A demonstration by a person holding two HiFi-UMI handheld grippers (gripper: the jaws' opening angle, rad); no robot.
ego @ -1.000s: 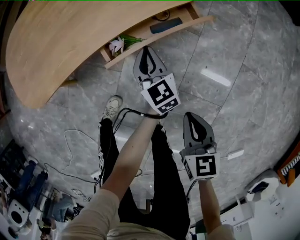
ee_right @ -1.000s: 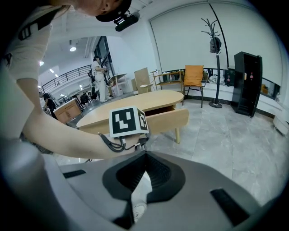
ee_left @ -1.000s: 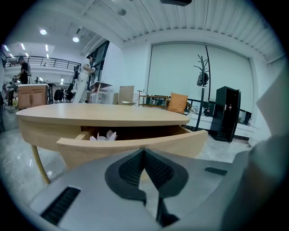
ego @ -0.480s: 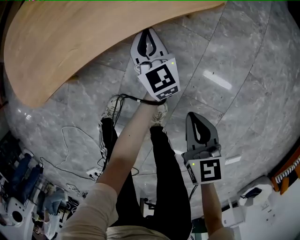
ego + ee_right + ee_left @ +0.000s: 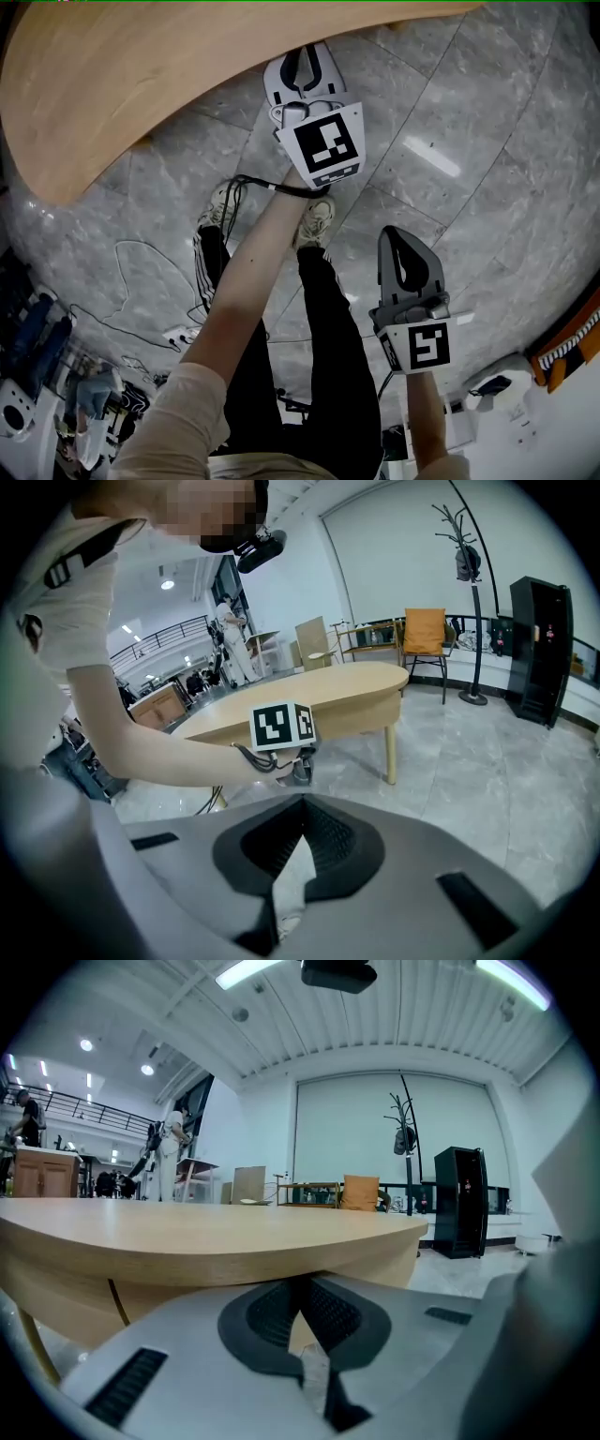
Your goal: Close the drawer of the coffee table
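Note:
The wooden coffee table [image 5: 141, 84] fills the upper left of the head view, and no open drawer shows under its top. My left gripper [image 5: 302, 56] is shut and empty, its tips right at the table's edge. In the left gripper view the shut jaws [image 5: 300, 1286] sit just below the tabletop [image 5: 187, 1232], with the light wood front [image 5: 398, 1252] close behind them; I cannot tell whether they touch it. My right gripper [image 5: 398, 236] hangs shut and empty over the marble floor, well back from the table. From the right gripper view its shut tips [image 5: 302, 801] point toward the table [image 5: 328, 700] and the left gripper's marker cube [image 5: 281, 726].
The person's legs and shoes [image 5: 319, 220] stand between the grippers. Cables [image 5: 141, 272] trail on the floor at left, with clutter [image 5: 37, 375] at the lower left and a white device [image 5: 506, 384] at the lower right. An orange chair [image 5: 425, 630] and a black cabinet [image 5: 541, 649] stand farther off.
A second ago the drawer stood open with a flower and a dark object inside; now it is out of sight under the top. The left gripper moved toward the table. The right barely moved.

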